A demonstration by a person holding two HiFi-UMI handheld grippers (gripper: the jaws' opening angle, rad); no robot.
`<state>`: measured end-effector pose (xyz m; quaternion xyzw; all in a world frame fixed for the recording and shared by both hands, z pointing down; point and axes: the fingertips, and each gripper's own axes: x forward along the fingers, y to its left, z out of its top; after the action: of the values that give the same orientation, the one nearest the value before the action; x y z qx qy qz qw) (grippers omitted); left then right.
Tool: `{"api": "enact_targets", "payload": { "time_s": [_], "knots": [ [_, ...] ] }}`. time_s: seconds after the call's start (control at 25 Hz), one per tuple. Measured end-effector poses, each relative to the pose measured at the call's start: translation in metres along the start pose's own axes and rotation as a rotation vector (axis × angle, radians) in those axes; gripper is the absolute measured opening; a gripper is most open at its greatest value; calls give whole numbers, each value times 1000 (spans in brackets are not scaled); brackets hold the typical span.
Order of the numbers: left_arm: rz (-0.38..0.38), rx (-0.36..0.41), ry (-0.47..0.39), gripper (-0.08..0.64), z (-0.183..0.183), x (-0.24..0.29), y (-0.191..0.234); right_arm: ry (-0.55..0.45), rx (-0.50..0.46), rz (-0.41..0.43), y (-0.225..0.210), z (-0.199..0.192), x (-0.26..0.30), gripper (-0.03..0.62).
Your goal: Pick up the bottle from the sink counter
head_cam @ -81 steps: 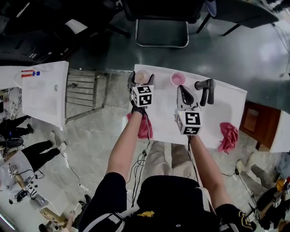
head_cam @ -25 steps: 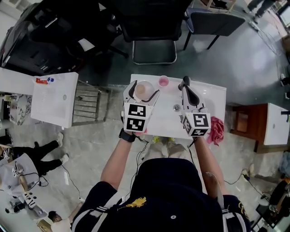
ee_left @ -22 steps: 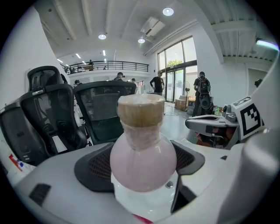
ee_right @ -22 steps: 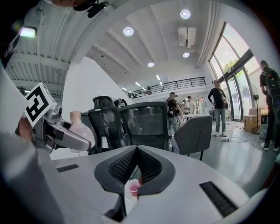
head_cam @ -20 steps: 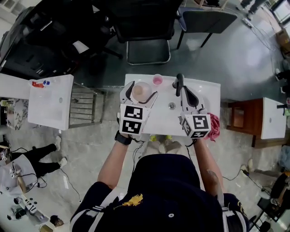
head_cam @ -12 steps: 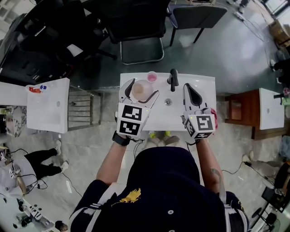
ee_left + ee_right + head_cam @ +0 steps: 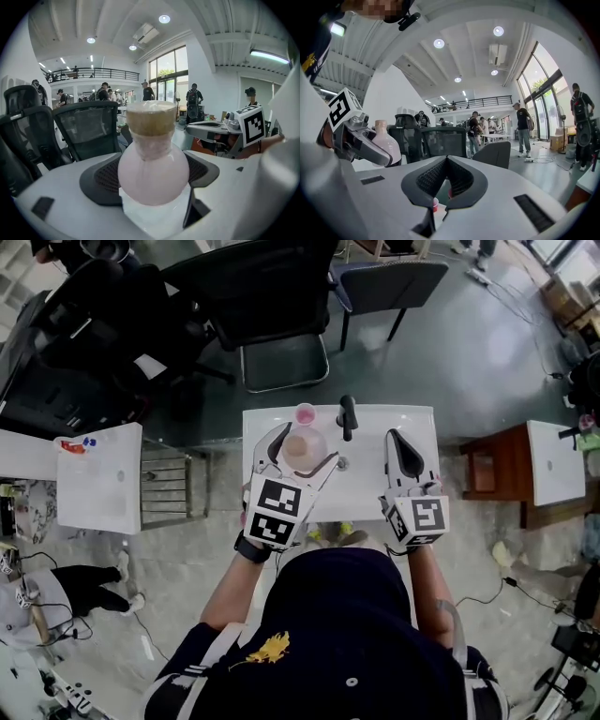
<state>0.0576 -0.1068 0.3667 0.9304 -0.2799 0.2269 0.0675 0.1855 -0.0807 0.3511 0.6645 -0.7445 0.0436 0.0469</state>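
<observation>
A round pale-pink bottle [image 7: 302,447] with a tan cap [image 7: 150,118] sits between the jaws of my left gripper [image 7: 307,443], which is shut on its belly [image 7: 152,171] and holds it upright above the white sink counter [image 7: 361,486]. My right gripper [image 7: 393,434] hovers over the counter's right side, shut with nothing in it [image 7: 446,161]. In the right gripper view, the bottle [image 7: 388,140] and the left gripper [image 7: 363,139] show at the left.
A black faucet [image 7: 348,415] and a small pink cup [image 7: 305,412] stand at the counter's far edge. Office chairs [image 7: 272,296] are beyond it. A second white counter [image 7: 98,474] lies to the left, a wooden cabinet [image 7: 483,470] to the right.
The left gripper has stayed shut on the bottle. Both grippers now look higher above the counter, which has shrunk in view. The red cloth at the right is no longer visible.
</observation>
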Motion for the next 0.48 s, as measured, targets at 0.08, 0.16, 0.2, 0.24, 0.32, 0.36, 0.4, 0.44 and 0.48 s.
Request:
{"api": "enact_targets", "payload": {
  "time_s": [0.08, 0.16, 0.2, 0.24, 0.32, 0.36, 0.4, 0.44, 0.48],
  "knots": [
    [-16, 10, -3, 400, 4, 0, -8, -6, -4, -13, -5, 3, -4, 26],
    [-29, 17, -9, 400, 9, 1, -15, -14, -11, -21, -9, 7, -6, 26],
    [-35, 22, -13, 400, 11, 1, -18, -18, -14, -22, -11, 9, -7, 26],
    [-39, 26, -16, 400, 12, 2, -21, -23, -18, -23, -13, 10, -8, 26],
    [-45, 31, -20, 400, 14, 2, -27, -32, -20, -29, -16, 12, -11, 26],
    [-47, 31, -20, 400, 14, 3, -29, -35, -17, -35, -19, 12, -13, 26],
    [-48, 30, -20, 400, 15, 3, -32, -38, -13, -41, -22, 12, -15, 26],
    [-48, 30, -20, 400, 16, 3, -34, -39, -10, -45, -25, 13, -17, 26],
    [-47, 31, -21, 400, 17, 3, -36, -41, -9, -47, -27, 13, -19, 26]
  ]
}}
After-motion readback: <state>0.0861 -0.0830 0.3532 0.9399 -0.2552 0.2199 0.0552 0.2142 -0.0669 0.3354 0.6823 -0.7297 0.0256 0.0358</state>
